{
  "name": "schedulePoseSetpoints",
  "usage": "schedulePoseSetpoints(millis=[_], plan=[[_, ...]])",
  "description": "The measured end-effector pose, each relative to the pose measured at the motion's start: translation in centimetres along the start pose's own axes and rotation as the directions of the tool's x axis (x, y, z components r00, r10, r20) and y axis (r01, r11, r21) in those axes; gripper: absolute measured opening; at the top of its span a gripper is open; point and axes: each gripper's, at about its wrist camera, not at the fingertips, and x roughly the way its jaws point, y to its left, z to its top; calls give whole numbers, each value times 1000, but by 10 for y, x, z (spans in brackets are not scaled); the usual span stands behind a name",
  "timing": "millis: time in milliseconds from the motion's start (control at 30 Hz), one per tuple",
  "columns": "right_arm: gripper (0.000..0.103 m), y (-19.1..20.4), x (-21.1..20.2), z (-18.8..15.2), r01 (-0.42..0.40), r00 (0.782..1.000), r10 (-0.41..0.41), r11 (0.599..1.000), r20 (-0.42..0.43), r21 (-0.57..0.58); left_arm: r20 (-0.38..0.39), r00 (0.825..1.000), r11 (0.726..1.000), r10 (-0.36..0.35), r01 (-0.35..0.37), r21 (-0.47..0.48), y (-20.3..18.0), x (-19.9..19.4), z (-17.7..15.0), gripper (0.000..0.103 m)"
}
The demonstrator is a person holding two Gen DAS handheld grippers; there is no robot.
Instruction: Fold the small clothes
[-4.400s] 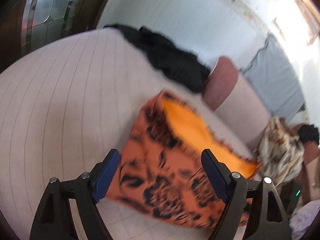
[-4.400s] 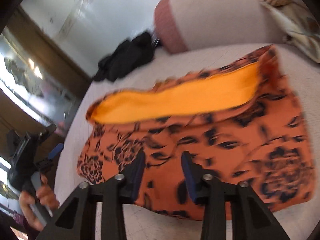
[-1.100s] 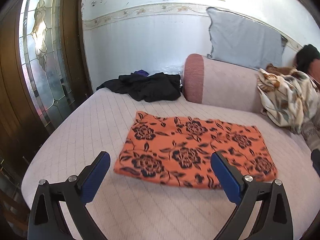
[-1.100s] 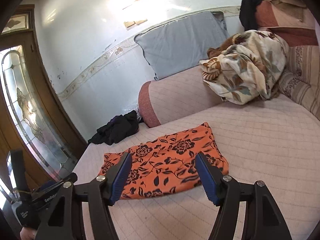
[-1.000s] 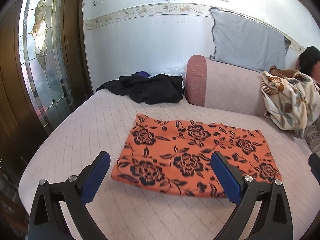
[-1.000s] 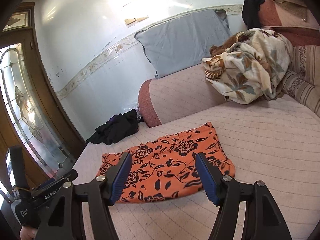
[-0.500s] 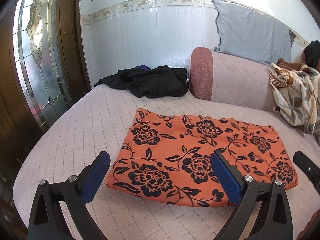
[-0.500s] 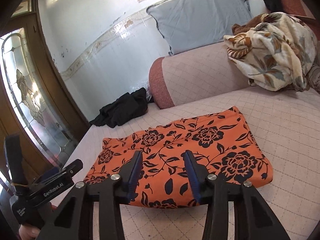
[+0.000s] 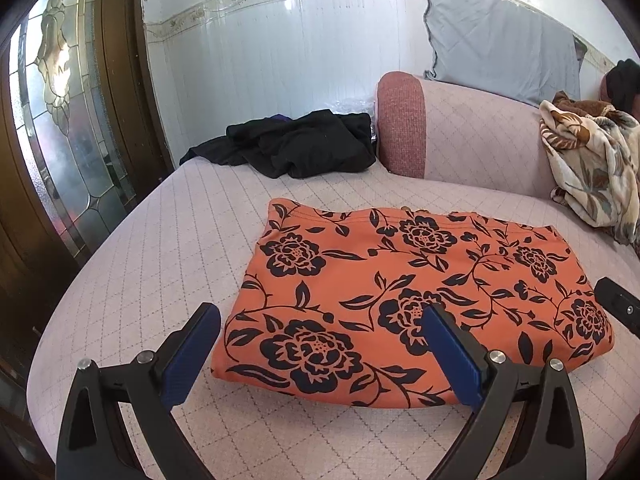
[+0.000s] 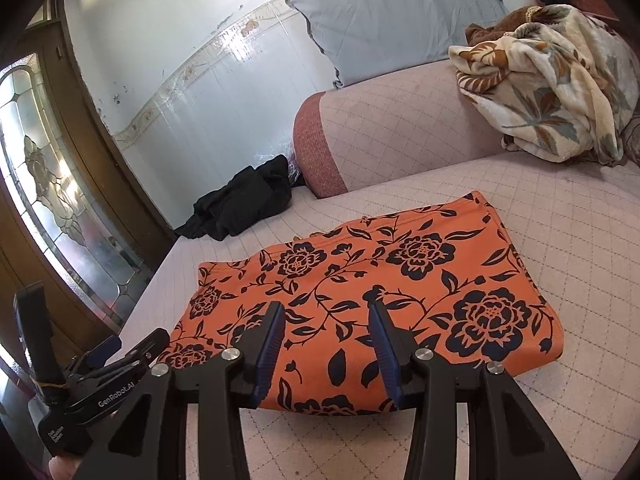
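Observation:
An orange cloth with black flowers [image 9: 400,280] lies folded into a flat rectangle on the pink quilted sofa seat [image 9: 160,264]. My left gripper [image 9: 320,312] hovers over its near left part, open wide, with nothing between the blue pads. In the right wrist view the same cloth [image 10: 400,280] lies in front of my right gripper [image 10: 326,308]. That gripper stands partly open above the cloth's near edge, and its pads [image 10: 272,340] press on nothing. The left gripper [image 10: 112,360] shows at the lower left there, held in a hand.
A black garment heap [image 9: 296,144] lies at the back of the seat by a wooden door with patterned glass [image 9: 60,120]. The sofa backrest [image 9: 460,132] carries a grey cushion [image 9: 500,44]. A flowered blanket [image 10: 552,80] is bundled at the right.
Both grippers have come down and closer to the folded cloth, which looks larger now. The right gripper's jaws have narrowed; the left jaws stay wide.

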Motion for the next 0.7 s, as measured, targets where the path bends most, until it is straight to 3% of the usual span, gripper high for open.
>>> schedulePoseSetpoints(millis=[333,700], plan=[[46,-21,26,-3,23,996,-18,998,-82,63,-24,1000,1000,8,-8,17,-4,9,-3,100],[46,-23,29,-3,34,996,-29,998,-80,60,-32,999,1000,16,-16,21,-3,13,-5,100]])
